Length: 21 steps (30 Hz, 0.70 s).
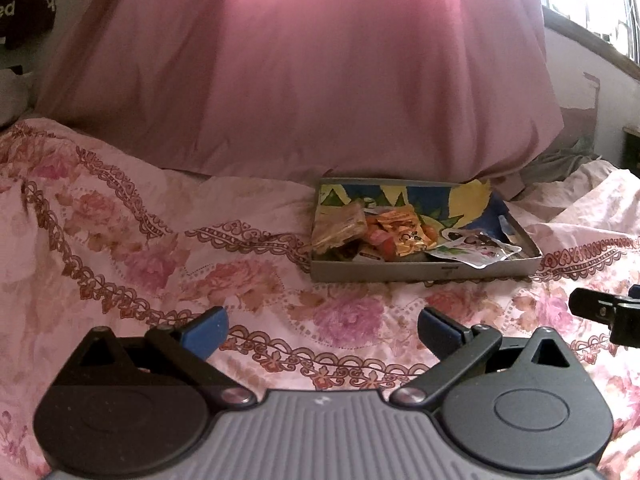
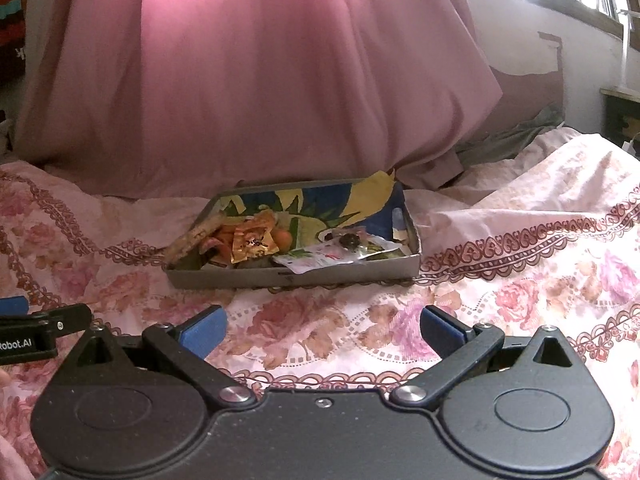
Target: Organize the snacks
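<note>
A shallow grey cardboard box (image 1: 424, 273) with a blue and yellow lining lies on the floral bedsheet. Inside it lie a tan wafer pack (image 1: 338, 226), orange snack packets (image 1: 404, 230) and a white pouch (image 1: 472, 250). My left gripper (image 1: 322, 330) is open and empty, low over the sheet, short of the box. In the right wrist view the box (image 2: 296, 276) holds the same orange packets (image 2: 252, 242) and white pouch (image 2: 328, 258). My right gripper (image 2: 323, 330) is open and empty, also in front of the box.
A large pink pillow (image 1: 340, 80) stands right behind the box. The floral sheet (image 1: 140, 240) is rumpled on all sides. A window (image 1: 592, 4) and wall lie at the far right. The right gripper's finger (image 1: 600, 312) shows at the left view's right edge.
</note>
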### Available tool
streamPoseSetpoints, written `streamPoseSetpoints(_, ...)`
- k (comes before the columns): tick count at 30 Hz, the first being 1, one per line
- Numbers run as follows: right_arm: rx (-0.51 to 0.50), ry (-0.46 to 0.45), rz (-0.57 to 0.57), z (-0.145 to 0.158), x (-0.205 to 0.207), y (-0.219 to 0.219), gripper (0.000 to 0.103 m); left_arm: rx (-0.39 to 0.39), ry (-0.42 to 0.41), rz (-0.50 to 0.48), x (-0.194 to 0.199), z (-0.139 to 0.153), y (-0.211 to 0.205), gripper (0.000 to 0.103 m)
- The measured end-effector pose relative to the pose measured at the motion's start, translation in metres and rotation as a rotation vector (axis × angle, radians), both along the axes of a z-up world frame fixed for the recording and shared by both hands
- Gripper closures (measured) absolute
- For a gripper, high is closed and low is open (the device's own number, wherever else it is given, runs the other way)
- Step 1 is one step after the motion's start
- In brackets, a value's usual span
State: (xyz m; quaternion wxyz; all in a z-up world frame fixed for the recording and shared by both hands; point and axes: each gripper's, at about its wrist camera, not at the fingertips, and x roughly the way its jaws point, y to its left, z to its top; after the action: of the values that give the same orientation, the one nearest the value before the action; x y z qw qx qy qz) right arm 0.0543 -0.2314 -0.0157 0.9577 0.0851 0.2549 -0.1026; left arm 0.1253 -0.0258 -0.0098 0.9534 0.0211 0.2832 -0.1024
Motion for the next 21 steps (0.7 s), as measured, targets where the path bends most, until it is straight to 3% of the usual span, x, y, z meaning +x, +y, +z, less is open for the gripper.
streamPoseSetpoints(21, -0.003, 0.008, 0.006, -0.0017, 0.0021, -0.0001, 0.001, 0.004, 0.001, -0.003, 0.0019, -0.002, 0.0013, 0.0)
